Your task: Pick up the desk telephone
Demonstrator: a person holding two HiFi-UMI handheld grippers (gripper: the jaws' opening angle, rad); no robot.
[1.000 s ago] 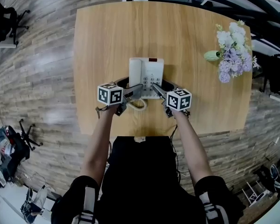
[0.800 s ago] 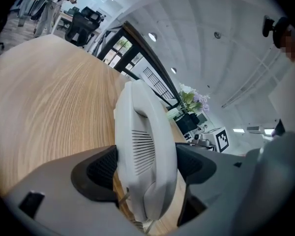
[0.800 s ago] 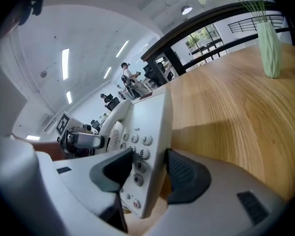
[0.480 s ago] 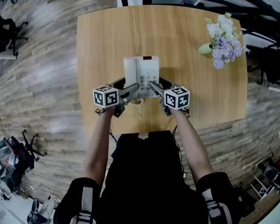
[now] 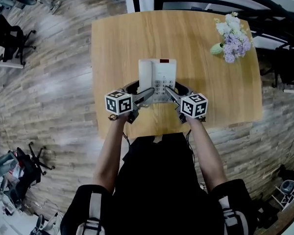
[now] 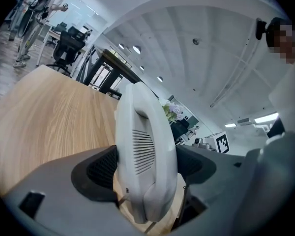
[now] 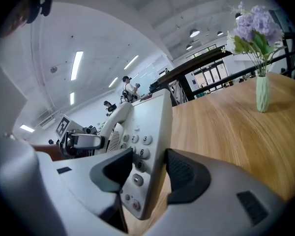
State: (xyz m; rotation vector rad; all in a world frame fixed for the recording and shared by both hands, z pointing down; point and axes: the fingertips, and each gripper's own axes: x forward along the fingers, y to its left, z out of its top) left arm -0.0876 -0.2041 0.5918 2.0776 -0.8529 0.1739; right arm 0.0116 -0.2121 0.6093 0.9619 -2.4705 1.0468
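The white desk telephone [image 5: 158,75] hangs a little above the wooden table [image 5: 122,38], held from both near corners. My left gripper [image 5: 149,93] is shut on its handset side; in the left gripper view the handset [image 6: 145,151] fills the gap between the dark pads. My right gripper [image 5: 169,91] is shut on the keypad side. In the right gripper view one pad lies on the number keys and the other under the base of the telephone [image 7: 147,127]. The right gripper [image 7: 150,168] holds it tilted.
A vase of white and purple flowers [image 5: 231,35] stands at the table's far right corner, and shows in the right gripper view as the vase [image 7: 262,90]. Office chairs [image 5: 12,38] stand on the plank floor to the left. People stand far off in both gripper views.
Both grippers have risen with the telephone between them, off the tabletop. The coiled cord seen at its near edge before no longer shows.
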